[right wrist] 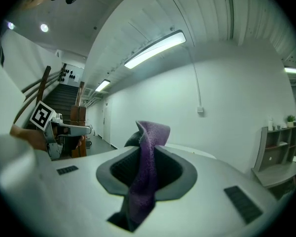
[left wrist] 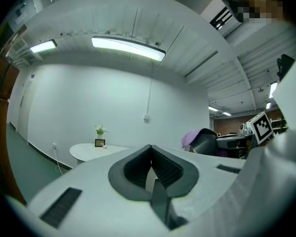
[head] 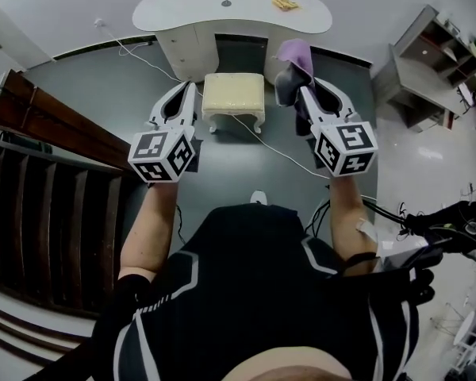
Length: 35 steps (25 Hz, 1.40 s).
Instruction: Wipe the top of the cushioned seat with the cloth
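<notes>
While held raised and pointed forward, touched nothing of the furniture. Item one, right gripper (head: 305, 94): clamped on the cloth (right wrist: 146, 177), purple with a darker grey fold, pinched between the jaws and hanging bunched past both ends of them. Item two, left gripper (head: 189, 92): closed jaw against jaw, nothing between. Item three, cushioned seat (head: 232, 94): cream top on curved white legs, stood on the grey floor (head: 246, 173) just before a white desk (head: 230, 10); top bare, not touched by the cloth. Lay ahead of and below both grippers, between them in the head view, hence inward and to the left of the cloth-bearing right gripper. Long axis of the top: left to right across that view. Looked about equally near to either hand; drop from cloth to cushion probably large, but poorly shown from so steep an angle. Judged as not yet begun: the wiping. Called next for lowering the right gripper forward and leftward to lay the hanging cloth on the cushion, then for strokes along the long axis. Noted also: white cable (head: 278, 151) trailing over the floor past the seat's right legs.
</notes>
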Each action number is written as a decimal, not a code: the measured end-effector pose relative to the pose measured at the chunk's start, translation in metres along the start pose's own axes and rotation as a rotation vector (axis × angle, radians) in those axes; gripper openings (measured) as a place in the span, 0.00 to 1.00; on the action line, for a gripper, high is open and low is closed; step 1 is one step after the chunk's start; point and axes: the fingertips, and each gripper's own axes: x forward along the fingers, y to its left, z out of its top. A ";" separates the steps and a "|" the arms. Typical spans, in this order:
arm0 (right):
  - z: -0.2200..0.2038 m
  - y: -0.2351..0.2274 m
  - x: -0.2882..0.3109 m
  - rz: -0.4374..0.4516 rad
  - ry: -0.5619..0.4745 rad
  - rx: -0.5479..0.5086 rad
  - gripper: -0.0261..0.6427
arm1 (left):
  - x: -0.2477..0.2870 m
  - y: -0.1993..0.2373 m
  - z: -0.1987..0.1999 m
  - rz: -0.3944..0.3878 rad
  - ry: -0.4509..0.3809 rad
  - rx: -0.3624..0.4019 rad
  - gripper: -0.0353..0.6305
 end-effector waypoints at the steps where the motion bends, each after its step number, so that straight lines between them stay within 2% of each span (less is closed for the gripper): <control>1: -0.001 -0.009 0.003 0.004 0.002 0.004 0.17 | 0.008 -0.003 -0.001 0.003 0.004 -0.005 0.06; 10: -0.001 -0.059 0.035 0.063 -0.015 0.020 0.17 | 0.057 -0.016 0.004 0.072 0.025 0.083 0.06; 17: -0.006 -0.084 0.064 0.083 -0.009 0.027 0.17 | 0.085 -0.011 -0.003 0.061 0.022 0.057 0.06; 21: -0.004 -0.092 0.089 0.076 -0.010 0.019 0.17 | 0.102 0.007 0.002 0.062 -0.006 0.049 0.06; 28: 0.004 -0.105 0.138 0.056 -0.018 0.022 0.16 | 0.148 0.049 -0.009 0.062 0.009 0.008 0.06; 35: 0.014 -0.114 0.205 0.050 -0.033 0.029 0.16 | 0.209 0.095 -0.005 0.013 0.016 0.015 0.06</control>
